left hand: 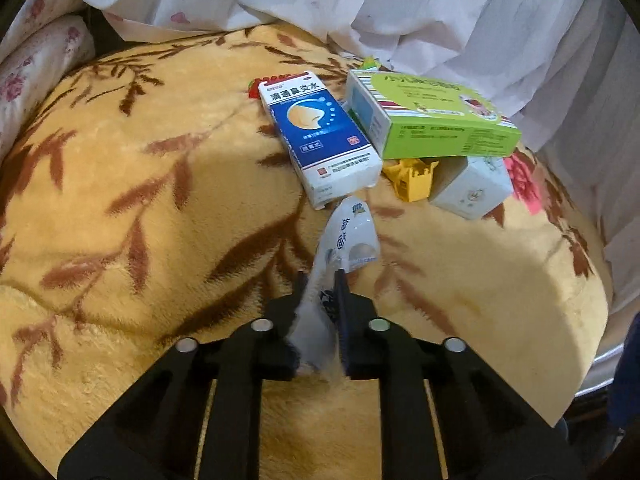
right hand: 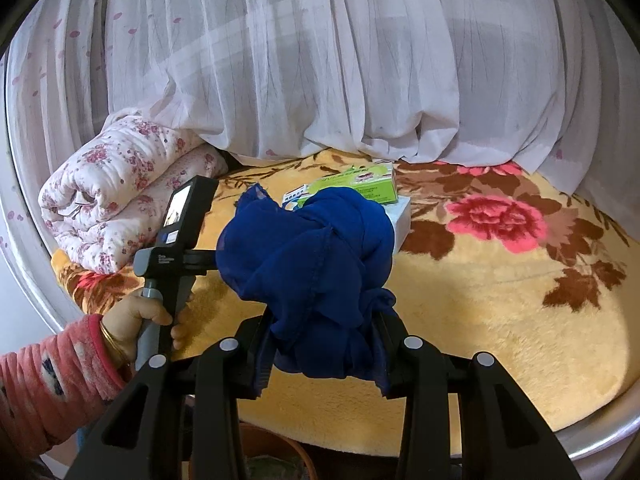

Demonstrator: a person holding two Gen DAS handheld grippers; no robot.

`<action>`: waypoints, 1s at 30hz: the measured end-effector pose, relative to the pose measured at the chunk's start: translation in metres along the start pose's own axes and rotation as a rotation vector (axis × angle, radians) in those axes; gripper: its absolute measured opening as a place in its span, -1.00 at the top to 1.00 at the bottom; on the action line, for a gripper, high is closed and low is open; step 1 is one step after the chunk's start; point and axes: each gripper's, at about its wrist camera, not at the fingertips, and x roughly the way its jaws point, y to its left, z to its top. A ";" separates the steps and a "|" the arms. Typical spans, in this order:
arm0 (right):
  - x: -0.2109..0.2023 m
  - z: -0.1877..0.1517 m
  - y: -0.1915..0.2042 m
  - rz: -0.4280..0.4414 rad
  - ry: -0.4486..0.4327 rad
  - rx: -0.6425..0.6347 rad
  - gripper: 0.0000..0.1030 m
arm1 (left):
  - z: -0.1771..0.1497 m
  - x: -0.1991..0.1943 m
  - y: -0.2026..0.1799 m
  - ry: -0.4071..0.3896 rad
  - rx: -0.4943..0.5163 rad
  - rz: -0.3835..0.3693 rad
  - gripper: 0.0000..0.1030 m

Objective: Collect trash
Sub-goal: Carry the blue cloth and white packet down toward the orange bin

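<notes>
One piece of trash is in hand: a crumpled white wrapper (left hand: 344, 248) with blue print, pinched between the nearly closed fingers of the left gripper (left hand: 322, 280), its far end reaching toward the pile on the blanket. Just beyond it lie the pieces not yet gathered: a blue and white box (left hand: 316, 136), a green box (left hand: 432, 116) leaning over a small yellow piece (left hand: 412, 178) and a little white box (left hand: 472, 188), and a red scrap (left hand: 254, 88) peeking out behind the blue box. All rest on a yellow plush blanket (left hand: 140, 168) with brown leaves and pink flowers.

The right gripper (right hand: 324, 328) clamps a bunched dark blue cloth (right hand: 308, 256), which may be a bag for the trash, though I cannot tell. Past it, a hand (right hand: 140, 316) in a pink sleeve grips the left tool's handle. A rolled floral quilt (right hand: 116, 192) and a sheer white curtain (right hand: 320, 60) border the bed.

By my judgement the job is only starting: one wrapper gripped, four or five pieces left.
</notes>
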 end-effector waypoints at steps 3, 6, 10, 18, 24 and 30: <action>0.000 0.000 -0.001 0.003 0.003 0.008 0.24 | -0.004 -0.009 -0.001 -0.007 0.017 -0.003 0.86; -0.002 -0.001 0.001 -0.008 -0.003 0.010 0.24 | -0.008 -0.026 -0.004 -0.021 0.045 -0.003 0.86; -0.005 -0.001 0.005 -0.011 -0.008 0.008 0.24 | -0.018 -0.054 -0.008 -0.051 0.079 -0.025 0.86; -0.022 -0.001 0.019 -0.016 -0.033 -0.023 0.24 | -0.053 -0.126 -0.021 -0.106 0.171 -0.038 0.86; -0.035 -0.006 0.031 -0.011 -0.030 -0.054 0.24 | -0.097 -0.163 -0.035 -0.091 0.242 -0.060 0.86; -0.048 -0.019 0.045 0.004 -0.014 -0.079 0.24 | -0.145 -0.180 -0.040 -0.051 0.274 -0.086 0.86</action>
